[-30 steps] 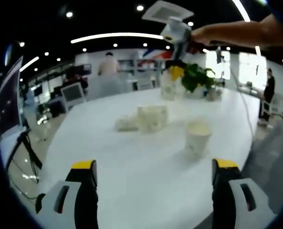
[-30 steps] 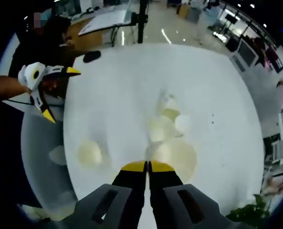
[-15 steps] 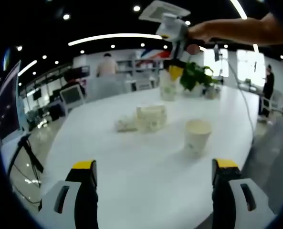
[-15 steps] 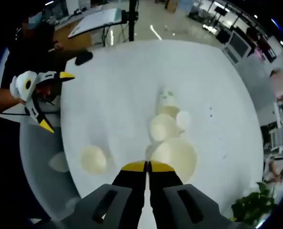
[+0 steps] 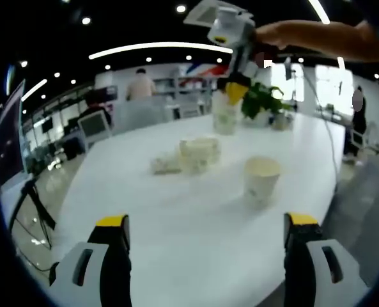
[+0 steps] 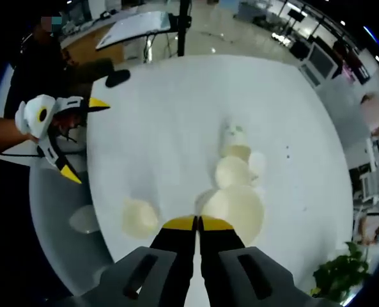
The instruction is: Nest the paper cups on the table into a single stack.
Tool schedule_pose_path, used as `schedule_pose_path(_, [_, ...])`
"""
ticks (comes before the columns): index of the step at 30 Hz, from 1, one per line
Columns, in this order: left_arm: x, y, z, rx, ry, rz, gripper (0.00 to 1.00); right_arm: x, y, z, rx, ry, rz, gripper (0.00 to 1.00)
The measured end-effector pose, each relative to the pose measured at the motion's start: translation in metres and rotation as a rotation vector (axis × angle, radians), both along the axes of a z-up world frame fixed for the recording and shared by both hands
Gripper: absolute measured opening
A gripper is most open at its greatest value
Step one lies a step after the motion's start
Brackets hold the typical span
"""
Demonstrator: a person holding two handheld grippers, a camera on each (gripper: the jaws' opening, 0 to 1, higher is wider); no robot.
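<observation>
Apparently the right gripper [image 6: 197, 224] is pinching a paper cup [image 6: 235, 208] by its rim, jaws pressed together, holding it high over the white table [image 6: 176, 109] so it can be lowered into the group of cups [image 6: 235, 167] below; from the left gripper view that held cup [image 5: 225, 116] hangs above the cluster [image 5: 197, 153]. Meanwhile the left gripper [image 5: 204, 224] waits with jaws spread wide and empty, low at the table's near edge, probably ready for the lone upright cup [image 5: 261, 180] standing apart.
</observation>
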State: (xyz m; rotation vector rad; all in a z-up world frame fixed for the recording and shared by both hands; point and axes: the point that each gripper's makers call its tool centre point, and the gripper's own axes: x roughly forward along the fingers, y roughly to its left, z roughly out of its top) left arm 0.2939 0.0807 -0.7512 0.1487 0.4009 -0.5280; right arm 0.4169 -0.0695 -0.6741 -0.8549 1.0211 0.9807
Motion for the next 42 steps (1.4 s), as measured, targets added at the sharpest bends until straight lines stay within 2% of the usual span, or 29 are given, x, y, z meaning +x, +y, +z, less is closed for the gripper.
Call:
schedule_pose_path(23, [0.000,-0.001,0.000,-0.001,0.009,-0.002,0.99,-0.057,0.005,0.010,-0.001,0.007,0.076,0.00])
schedule_pose_path(32, [0.000,-0.003,-0.002,0.010,0.012,-0.010,0.99,-0.081,0.004,0.005,-0.011,0.028,0.112,0.00])
schedule_pose_path(42, [0.000,-0.004,-0.002,0.009,0.014,-0.007,0.99,-0.098,0.005,0.003,-0.004,0.049,0.138,0.00])
